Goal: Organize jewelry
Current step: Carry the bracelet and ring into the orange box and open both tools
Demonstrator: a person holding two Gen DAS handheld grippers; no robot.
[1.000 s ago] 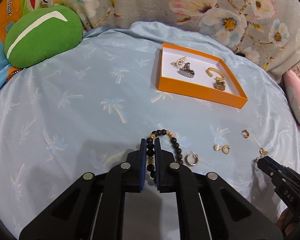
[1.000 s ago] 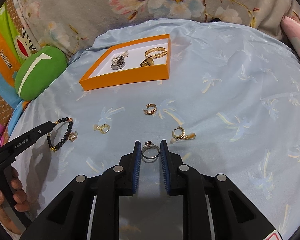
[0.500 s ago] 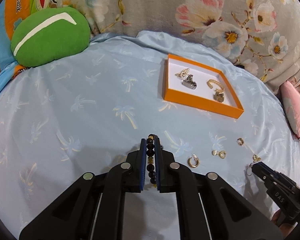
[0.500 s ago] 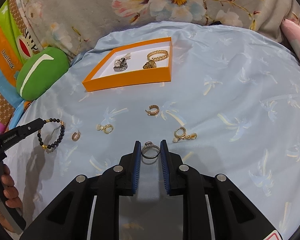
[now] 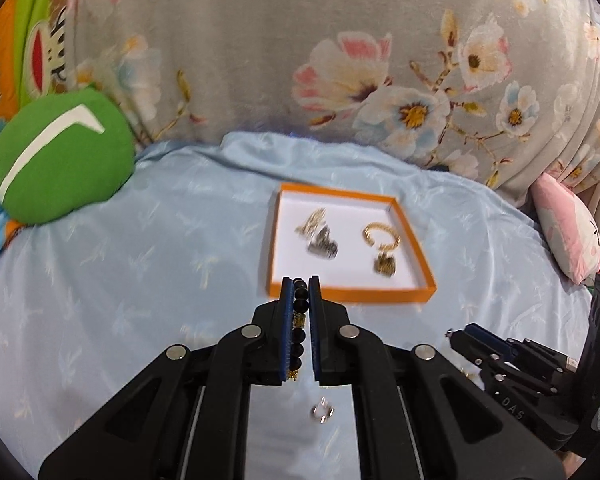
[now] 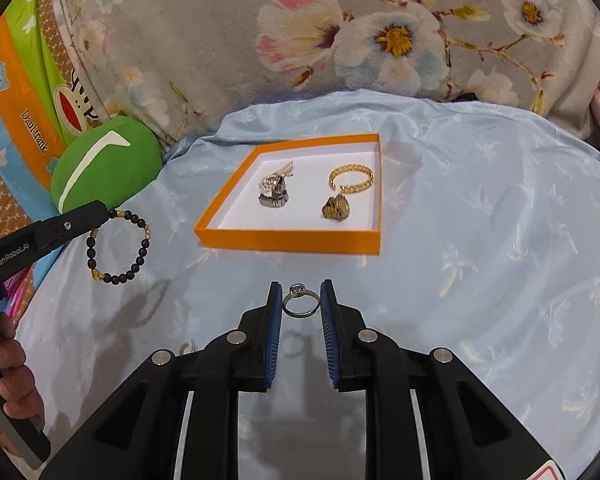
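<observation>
From the left wrist, the left hand-held gripper (image 5: 301,286) is clamped narrow on the beaded bracelet (image 5: 299,322), just short of the orange tray (image 5: 350,294) on the bed (image 5: 140,280). Only a few beads sit between the pads, so a jolt could let it slide out onto the sheet. From the right wrist, the right hand-held gripper (image 6: 301,294) pinches a thin silver ring (image 6: 299,304) by its edges near the tips. That hold looks slight; the ring may twist, drop short of the tray, or land on the pieces already inside.
</observation>
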